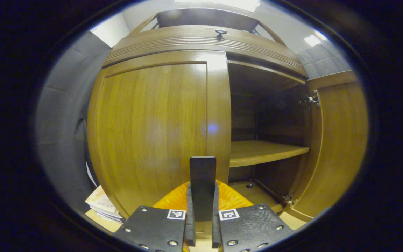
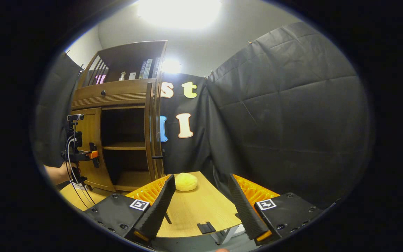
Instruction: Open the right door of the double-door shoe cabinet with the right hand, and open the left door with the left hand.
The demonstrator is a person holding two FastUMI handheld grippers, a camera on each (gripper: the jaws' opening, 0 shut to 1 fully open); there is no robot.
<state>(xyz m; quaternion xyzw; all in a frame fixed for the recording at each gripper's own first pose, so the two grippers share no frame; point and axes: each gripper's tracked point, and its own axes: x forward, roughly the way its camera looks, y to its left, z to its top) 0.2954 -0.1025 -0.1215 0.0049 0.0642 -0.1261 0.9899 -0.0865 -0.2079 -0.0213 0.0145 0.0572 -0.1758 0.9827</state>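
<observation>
In the left gripper view we saw the brown wooden double-door shoe cabinet (image 1: 201,45) taking up most of the frame, its left door (image 1: 152,133) shut flat across the centre-left and its right door (image 1: 338,147) swung wide at the right edge, hinges showing along its inner side. Between the doors the dark interior lay exposed, with a wooden shelf (image 1: 264,152) crossing it at mid-height. At the bottom centre, the left claw (image 1: 202,196) had its fingers pressed against both sides of a flat dark upright handle (image 1: 202,182) standing just in front of the left door's inner edge. A small dark knob (image 1: 220,33) sat on the drawer front at the top of the frame, and a stack of books (image 1: 101,206) lay at the lower left beside the cabinet. In the right gripper view the right claw (image 2: 203,206) was spread wide at the bottom, gripping nothing, well apart from the cabinet in the left half of the frame. Beyond its fingers the light wooden worktop (image 2: 194,210) carried a round yellow sponge-like lump (image 2: 186,182) near the open door's edge. At the far left, a person's hand (image 2: 59,173) held the other gripper against the closed left door.
</observation>
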